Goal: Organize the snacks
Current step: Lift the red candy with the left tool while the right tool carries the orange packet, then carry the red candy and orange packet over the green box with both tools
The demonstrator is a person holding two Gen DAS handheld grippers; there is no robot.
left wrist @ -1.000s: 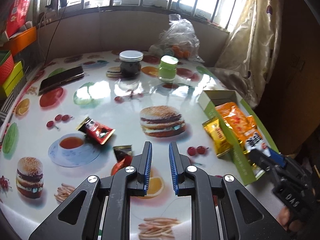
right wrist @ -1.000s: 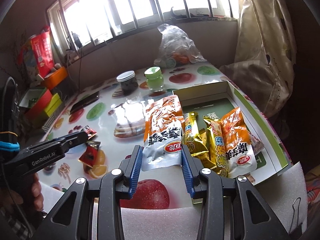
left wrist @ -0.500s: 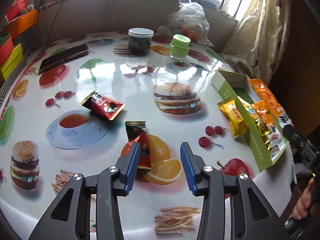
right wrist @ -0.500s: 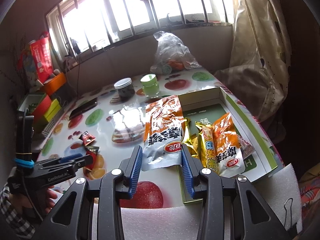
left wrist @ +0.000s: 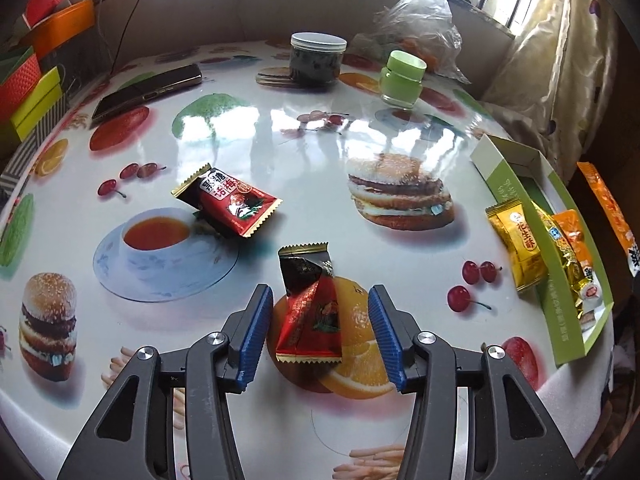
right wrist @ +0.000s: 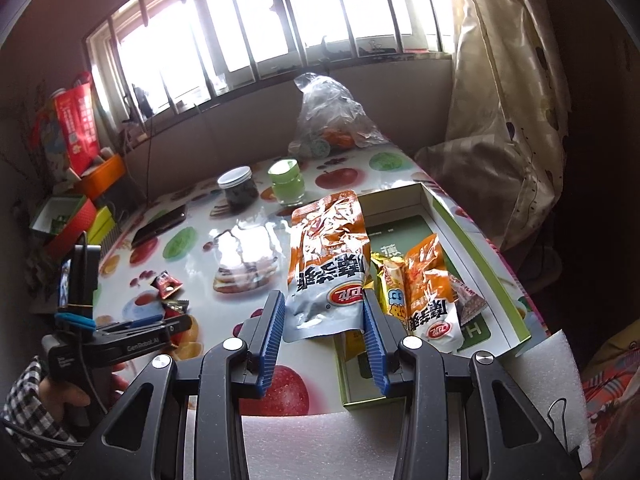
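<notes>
left gripper (left wrist: 320, 332) jaws just opened, now straddling red candy packet (left wrist: 310, 316), not pinching yet. right gripper (right wrist: 324, 322) clamped on orange snack bag (right wrist: 326, 264). pickup looks next.

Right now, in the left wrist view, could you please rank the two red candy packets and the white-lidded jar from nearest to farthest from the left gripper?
1. Red packet, lying between the open left gripper.
2. Red packet, ahead, left.
3. White-lidded jar, far across the table.
</notes>
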